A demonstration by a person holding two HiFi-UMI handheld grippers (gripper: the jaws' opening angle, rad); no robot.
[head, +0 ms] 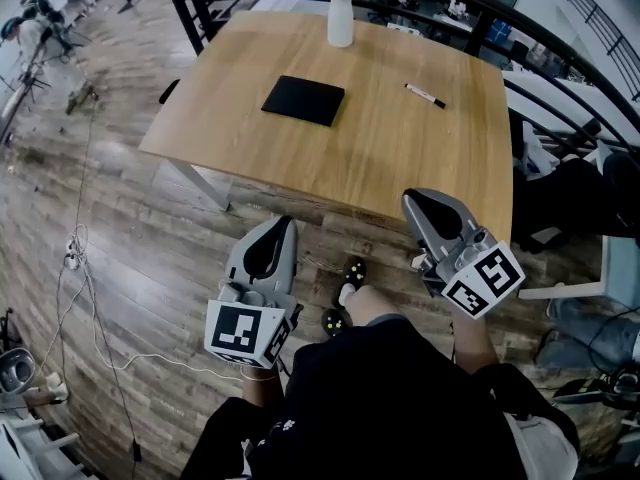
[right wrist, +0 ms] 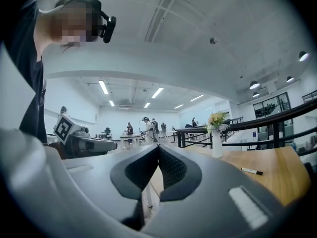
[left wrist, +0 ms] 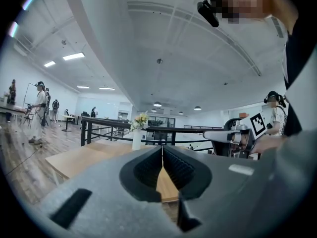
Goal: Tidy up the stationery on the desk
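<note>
Fingers (left wrist: 148, 168) of the left gripper (head: 285, 226) are pressed together along their length with nothing between them, and the right gripper (head: 412, 203) reads the same in its own view: its fingers (right wrist: 171, 168) meet at the tips, empty. From my head view, both grippers hang over the wooden floor (head: 150, 248) on the near side of the desk. The left one is short of the edge, and the right one's tip overlaps the near edge.

The tabletop (head: 400, 138) is pale wood, with a black railing (head: 200, 8) running behind it. A flat black notebook (head: 303, 100) lies left of centre. I only get it from the head view, as both gripper cameras look across the surface too shallowly to show it. A white vase (head: 340, 18) of flowers stands upright at the far edge, and all three views pick it up. A marker pen (head: 425, 95) lies right of centre, well apart from the notebook. The right gripper view also shows it as a thin stick on the wood right of the vase. I cannot make it out in the left gripper view.

Each gripper view catches the other gripper side-on with its marker cube. They also show people standing far back in the hall, which the head view does not give me.
</note>
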